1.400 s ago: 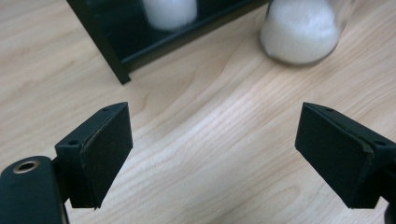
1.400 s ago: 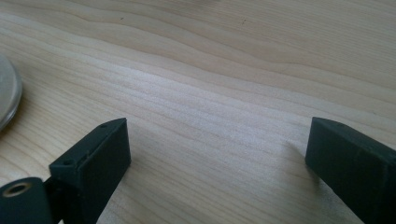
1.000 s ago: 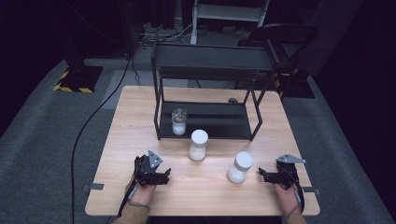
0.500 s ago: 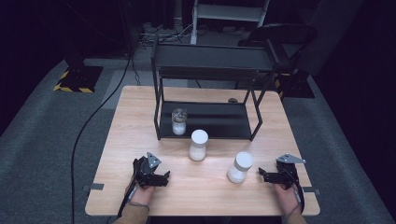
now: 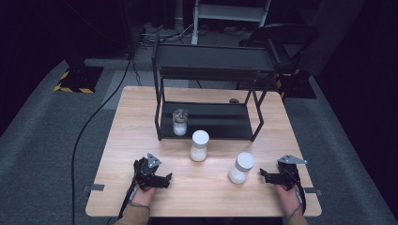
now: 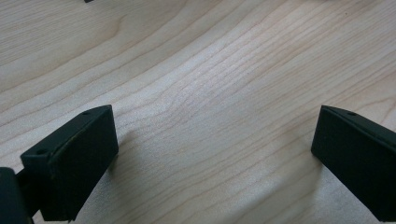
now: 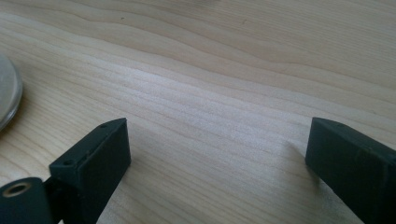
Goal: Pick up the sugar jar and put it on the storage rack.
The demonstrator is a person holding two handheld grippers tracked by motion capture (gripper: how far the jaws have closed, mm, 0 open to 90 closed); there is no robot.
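Two white jars stand on the wooden table [image 5: 136,117], one in the middle [image 5: 199,146] and one further right [image 5: 241,167]. A clear glass jar [image 5: 179,122] with white contents sits on the lower shelf of a black rack [image 5: 220,123]. My left gripper [image 5: 166,178] rests low over the table near the front left, pointing right; its jaws have just been opening and stand open [image 6: 215,126] with bare wood between them. My right gripper [image 5: 263,176] lies at the front right, pointing left at the right-hand white jar, open [image 7: 217,135] over bare wood.
The rack has an upper shelf [image 5: 213,58] overhanging the back half of the table. A pale rounded edge [image 7: 7,100] shows at the left of the right gripper view. A black cable [image 5: 89,126] runs over the grey floor left of the table.
The left gripper's jaws look a little wider apart than before. The jars and the right gripper have not moved.
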